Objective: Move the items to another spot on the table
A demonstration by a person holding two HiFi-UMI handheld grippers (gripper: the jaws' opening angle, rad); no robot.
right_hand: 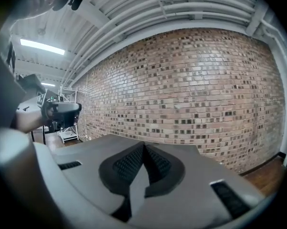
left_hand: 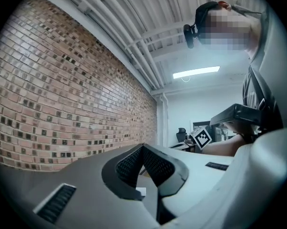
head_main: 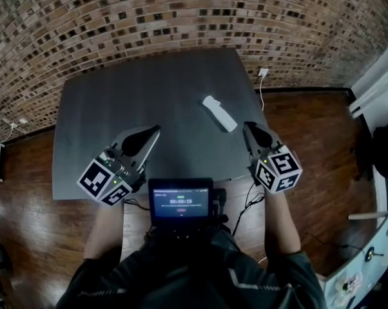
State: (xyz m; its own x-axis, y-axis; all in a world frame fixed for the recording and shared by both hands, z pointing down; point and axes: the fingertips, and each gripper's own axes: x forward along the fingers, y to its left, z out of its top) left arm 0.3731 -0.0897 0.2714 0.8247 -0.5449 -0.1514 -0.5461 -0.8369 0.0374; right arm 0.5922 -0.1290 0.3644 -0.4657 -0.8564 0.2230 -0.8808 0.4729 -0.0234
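A white, elongated remote-like item (head_main: 219, 113) lies slantwise on the dark grey table (head_main: 149, 102), right of its middle. My left gripper (head_main: 156, 129) hovers over the table's near-left part, shut and empty, its tips pointing toward the item from well to the left. My right gripper (head_main: 247, 127) is at the table's near-right edge, just below and right of the item, also shut with nothing in it. In the left gripper view the jaws (left_hand: 143, 147) meet at their tips. The same holds in the right gripper view (right_hand: 144, 144), which faces the brick wall.
A brick wall (head_main: 181, 18) stands behind the table. A white plug with a cable (head_main: 263, 73) hangs off the far-right corner. A small screen (head_main: 181, 201) sits at the person's chest by the near edge. Wooden floor surrounds the table, with furniture at the right (head_main: 374, 153).
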